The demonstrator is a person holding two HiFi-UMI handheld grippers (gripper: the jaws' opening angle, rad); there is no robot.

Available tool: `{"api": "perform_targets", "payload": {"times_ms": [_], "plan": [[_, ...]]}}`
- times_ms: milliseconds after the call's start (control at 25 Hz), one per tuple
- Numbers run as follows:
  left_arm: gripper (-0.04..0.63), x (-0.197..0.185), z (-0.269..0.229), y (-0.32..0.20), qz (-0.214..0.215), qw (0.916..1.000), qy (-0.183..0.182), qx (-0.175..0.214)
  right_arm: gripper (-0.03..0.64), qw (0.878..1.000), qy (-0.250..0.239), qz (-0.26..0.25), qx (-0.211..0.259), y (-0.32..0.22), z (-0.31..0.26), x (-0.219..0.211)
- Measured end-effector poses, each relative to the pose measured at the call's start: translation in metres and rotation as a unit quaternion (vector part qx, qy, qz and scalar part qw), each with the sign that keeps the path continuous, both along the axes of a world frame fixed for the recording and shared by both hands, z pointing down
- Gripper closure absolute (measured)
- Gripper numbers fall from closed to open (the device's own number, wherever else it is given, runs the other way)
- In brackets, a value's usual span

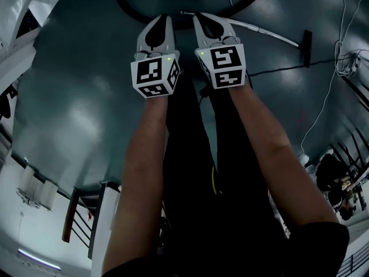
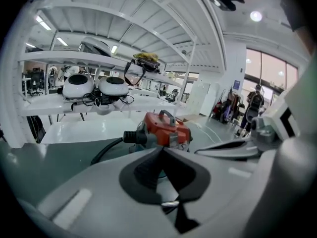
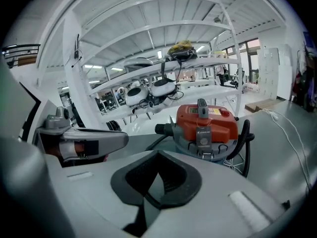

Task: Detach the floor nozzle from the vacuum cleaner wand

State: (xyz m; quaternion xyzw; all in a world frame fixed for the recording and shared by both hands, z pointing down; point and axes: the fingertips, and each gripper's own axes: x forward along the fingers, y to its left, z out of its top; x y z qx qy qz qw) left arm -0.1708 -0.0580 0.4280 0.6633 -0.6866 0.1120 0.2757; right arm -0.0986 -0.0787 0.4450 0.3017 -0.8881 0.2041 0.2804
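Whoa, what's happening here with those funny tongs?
A person holds tongs in each hand, side by side above the floor. The left tongs and right tongs are both shut and empty. They point toward an orange vacuum cleaner. A metal wand lies on the floor nearby, untouched, with the dark floor nozzle at its end.

Both tools (image 1: 157, 36) (image 1: 213, 32) shut, empty.

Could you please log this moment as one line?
left gripper: shut, empty | right gripper: shut, empty | wand: on floor, untouched
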Motion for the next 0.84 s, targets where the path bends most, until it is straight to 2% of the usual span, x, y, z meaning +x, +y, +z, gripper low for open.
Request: {"api": "perform_targets", "payload": {"times_ms": [440,840], "plan": [[0.586,0.006,0.007,0.003,0.02,0.9996,-0.003,-0.019,0.623,1.0,-0.005,-0.011,-0.013,0.005,0.002,-0.008],[0.586,0.002,0.011,0.007,0.005,0.9995,0.004,-0.03,0.623,1.0,-0.004,-0.017,-0.022,0.008,0.005,-0.009]]}}
